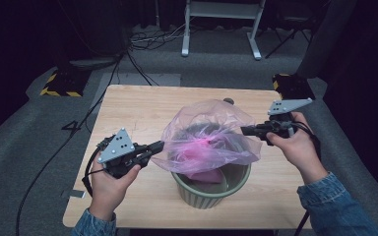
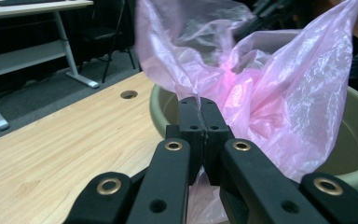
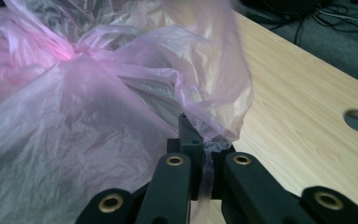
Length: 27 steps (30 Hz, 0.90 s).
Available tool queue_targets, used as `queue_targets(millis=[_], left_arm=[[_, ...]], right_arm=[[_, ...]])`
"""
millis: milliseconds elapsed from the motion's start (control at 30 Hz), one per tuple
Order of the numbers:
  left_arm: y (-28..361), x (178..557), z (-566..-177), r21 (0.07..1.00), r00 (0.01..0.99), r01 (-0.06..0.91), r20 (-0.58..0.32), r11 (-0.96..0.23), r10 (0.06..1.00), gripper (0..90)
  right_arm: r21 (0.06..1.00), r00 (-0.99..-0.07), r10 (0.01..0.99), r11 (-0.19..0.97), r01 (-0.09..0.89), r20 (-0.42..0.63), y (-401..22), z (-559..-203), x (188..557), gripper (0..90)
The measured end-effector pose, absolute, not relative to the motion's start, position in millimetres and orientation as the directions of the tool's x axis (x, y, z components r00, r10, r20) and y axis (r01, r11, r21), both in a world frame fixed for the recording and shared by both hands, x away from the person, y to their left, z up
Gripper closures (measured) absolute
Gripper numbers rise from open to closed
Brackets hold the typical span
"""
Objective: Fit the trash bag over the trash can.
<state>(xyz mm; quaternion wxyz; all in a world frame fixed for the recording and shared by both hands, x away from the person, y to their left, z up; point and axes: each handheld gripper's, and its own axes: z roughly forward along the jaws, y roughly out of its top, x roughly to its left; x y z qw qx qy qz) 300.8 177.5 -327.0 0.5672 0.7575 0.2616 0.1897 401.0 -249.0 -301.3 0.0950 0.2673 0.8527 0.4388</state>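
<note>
Pink plastic bag (image 1: 207, 142) billows over the green bin (image 1: 211, 189) at centre frame, stretched left to right between your tongs: left tongs (image 1: 158, 145) and right tongs (image 1: 245, 130) each clamp an opposite rim edge, equally near the bin.

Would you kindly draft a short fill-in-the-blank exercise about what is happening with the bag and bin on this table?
1. The thin plastic bag is ____ in colour.
2. The bag sits over a ribbed green ____ on the wooden table.
3. The left gripper and the right gripper each pinch the bag's ____.
4. Near the table's far edge there is a round ____ in the wood.

Missing words: pink; bin; edge; hole
</note>
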Motion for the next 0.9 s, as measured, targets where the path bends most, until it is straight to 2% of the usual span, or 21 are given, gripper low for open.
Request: queue_targets(millis=[233, 333, 367, 400, 433, 467, 533, 567, 667, 700, 800, 900], left_arm=[[194.2, 295.8, -317.9, 0.963, 0.751, 0.184, -0.007, -0.198, 0.661, 90.0], [196.1, 298.3, -320.7, 0.961, 0.754, 0.203, -0.03, -0.19, 0.656, 90.0], [193.3, 302.3, -325.9, 0.954, 0.755, 0.221, -0.037, -0.201, 0.654, 90.0], [191.7, 304.5, -328.2, 0.954, 0.761, 0.222, -0.042, -0.199, 0.647, 90.0], [190.3, 306.6, -330.0, 0.955, 0.766, 0.227, -0.052, -0.193, 0.641, 89.9], [189.3, 308.7, -331.2, 0.956, 0.766, 0.229, -0.06, -0.184, 0.64, 89.1], [188.1, 313.7, -332.9, 0.956, 0.76, 0.232, -0.062, -0.18, 0.647, 83.5], [187.6, 316.4, -333.8, 0.955, 0.757, 0.235, -0.064, -0.179, 0.65, 83.4], [186.1, 325.3, -337.3, 0.949, 0.743, 0.25, -0.062, -0.19, 0.667, 85.2], [185.2, 328.8, -338.9, 0.947, 0.738, 0.254, -0.061, -0.194, 0.672, 85.8], [182.8, 339.5, -345.4, 0.936, 0.715, 0.277, -0.049, -0.218, 0.698, 88.0], [180.3, 350.0, -354.7, 0.92, 0.703, 0.312, -0.057, -0.236, 0.708, 88.6]], right_arm=[[0.803, -0.794, 0.607, 0.455, 0.384, 0.035, -292.0, -294.5, 386.1, 90.0], [0.811, -0.791, 0.611, 0.444, 0.38, 0.036, -300.6, -293.4, 384.3, 90.0], [0.814, -0.808, 0.586, 0.439, 0.38, 0.061, -300.8, -295.6, 384.6, 89.3], [0.824, -0.817, 0.573, 0.435, 0.363, 0.058, -298.7, -296.6, 385.2, 80.7], [0.839, -0.826, 0.562, 0.428, 0.336, 0.044, -295.3, -297.6, 386.2, 68.1], [0.853, -0.83, 0.558, 0.419, 0.31, 0.028, -291.2, -298.5, 387.4, 61.3], [0.862, -0.843, 0.537, 0.41, 0.3, 0.038, -283.4, -299.4, 389.8, 61.3], [0.866, -0.85, 0.525, 0.404, 0.293, 0.042, -279.2, -300.1, 391.6, 64.2], [0.87, -0.848, 0.527, 0.392, 0.298, 0.053, -269.0, -302.2, 398.8, 82.4], [0.872, -0.845, 0.53, 0.379, 0.309, 0.069, -265.9, -303.4, 401.9, 85.3], [0.879, -0.824, 0.562, 0.354, 0.319, 0.073, -255.9, -310.0, 412.7, 88.7], [0.857, -0.794, 0.606, 0.382, 0.346, 0.05, -246.0, -320.5, 424.2, 88.5]])
